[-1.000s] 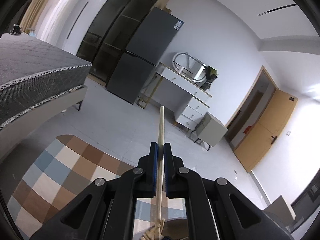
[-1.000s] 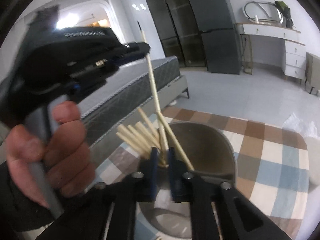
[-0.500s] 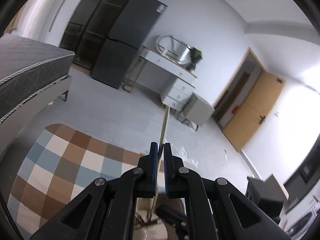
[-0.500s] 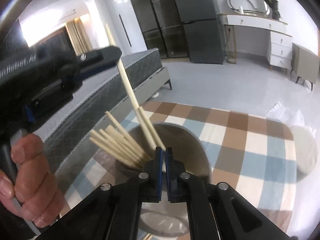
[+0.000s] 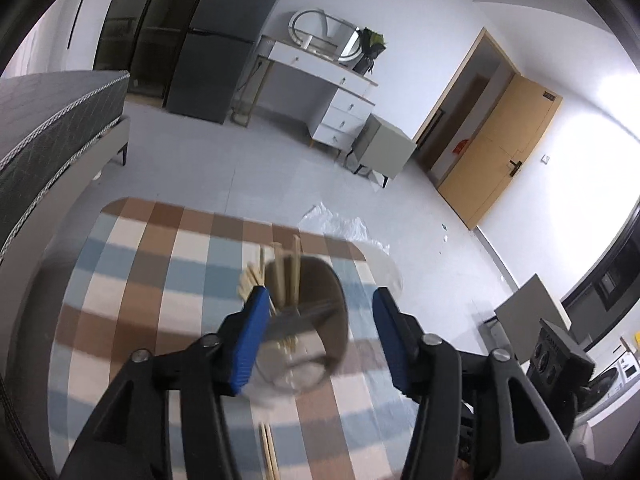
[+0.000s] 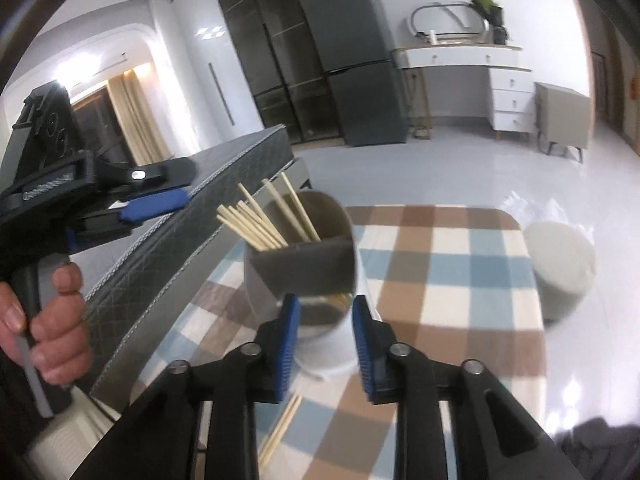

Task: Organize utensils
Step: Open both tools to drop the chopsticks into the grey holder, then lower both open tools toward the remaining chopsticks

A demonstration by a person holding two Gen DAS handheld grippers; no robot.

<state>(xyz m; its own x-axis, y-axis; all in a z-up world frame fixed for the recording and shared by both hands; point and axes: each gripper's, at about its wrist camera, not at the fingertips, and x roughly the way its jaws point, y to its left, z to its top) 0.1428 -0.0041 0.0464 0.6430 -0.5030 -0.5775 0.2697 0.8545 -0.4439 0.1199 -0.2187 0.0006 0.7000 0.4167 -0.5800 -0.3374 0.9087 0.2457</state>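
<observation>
A grey-brown utensil holder (image 5: 320, 320) (image 6: 308, 260) stands on the checked tablecloth (image 5: 132, 320) (image 6: 448, 280), with several wooden chopsticks (image 5: 286, 272) (image 6: 260, 224) leaning in it. My left gripper (image 5: 322, 332) hovers just above the holder; its jaws are opening and the pads press on nothing. It also shows at the left of the right wrist view as the left gripper (image 6: 168, 188), held by a hand (image 6: 52, 320). My right gripper (image 6: 326, 340) sits in front of the holder, jaws opening, nothing gripped. A loose pair of chopsticks (image 5: 270, 452) (image 6: 280, 432) lies on the cloth.
A dark bed (image 6: 208, 200) runs along the table's left side. A pale round stool (image 6: 560, 264) stands past the right edge, with a plastic bag (image 5: 340, 224) on the floor beyond. A fridge (image 6: 352, 60) and a white desk (image 6: 480, 64) stand far back.
Both grippers were shut on chopsticks and now stand open. The released chopsticks rest in the holder. Both hands have drawn back from it, and the holder now shows whole.
</observation>
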